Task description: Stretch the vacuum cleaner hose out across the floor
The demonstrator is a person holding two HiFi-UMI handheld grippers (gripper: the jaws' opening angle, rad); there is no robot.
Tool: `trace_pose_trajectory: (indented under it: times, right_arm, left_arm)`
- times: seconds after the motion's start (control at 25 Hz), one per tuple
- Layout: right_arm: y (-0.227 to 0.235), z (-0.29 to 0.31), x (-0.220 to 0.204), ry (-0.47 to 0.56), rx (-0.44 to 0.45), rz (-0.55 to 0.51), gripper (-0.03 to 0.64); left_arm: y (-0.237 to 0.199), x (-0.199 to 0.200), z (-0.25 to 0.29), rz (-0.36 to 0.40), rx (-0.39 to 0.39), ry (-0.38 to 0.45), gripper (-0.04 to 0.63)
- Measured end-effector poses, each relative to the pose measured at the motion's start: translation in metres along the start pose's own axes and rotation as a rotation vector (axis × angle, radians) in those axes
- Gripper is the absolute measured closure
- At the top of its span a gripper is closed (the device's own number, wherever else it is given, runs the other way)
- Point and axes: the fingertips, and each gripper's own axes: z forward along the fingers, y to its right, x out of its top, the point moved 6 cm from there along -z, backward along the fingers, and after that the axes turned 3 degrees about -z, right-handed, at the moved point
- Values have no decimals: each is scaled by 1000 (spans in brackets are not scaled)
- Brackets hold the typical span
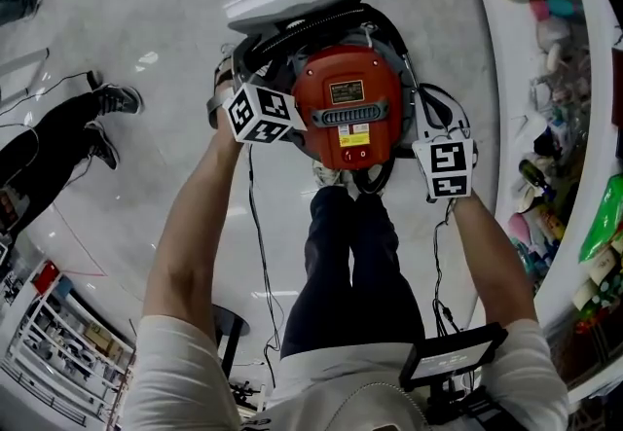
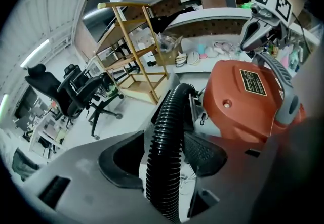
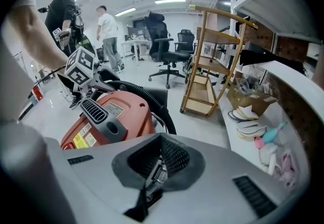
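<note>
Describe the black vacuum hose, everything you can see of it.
The hose is black, ribbed and looks like flexible plastic. It is not stretched out yet: it curves closely round the red vacuum cleaner standing on the floor. One run rises between the open jaws of the left gripper, then bends over towards the vacuum cleaner. Whether the pads touch it is unclear. Neither end shows.

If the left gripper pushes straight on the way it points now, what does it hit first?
The black ribbed vacuum hose: it already runs between the open jaws of the left gripper, so contact looks almost immediate.
</note>
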Motion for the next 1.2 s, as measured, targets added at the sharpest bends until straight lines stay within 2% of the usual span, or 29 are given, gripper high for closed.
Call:
trace_pose_trajectory:
  times: [0.2,0.44,0.56,0.64,0.8,1.2]
  right_arm:
    - [-3,2,-4,-6,2,1,620]
    - [-1,4,-9,-10,0,5,620]
    - [-1,3,-11,-15,-2,10,620]
    - [-1,2,-11,-17,-4,12,620]
    - [3,-4,-7,-14,-8,13,620]
    - [10,-27,9,-8,-16,16,620]
  left_arm:
    - [4,-4,13,29,-51,-25,387]
    - [4,1,23,-15,-36,-16,392]
    - [9,5,18,8,-36,-13,430]
    - [10,8,12,26,-28,5,439]
    - [7,18,-4,14,-14,41,440]
    - [19,58,-59,0,-41,157,443]
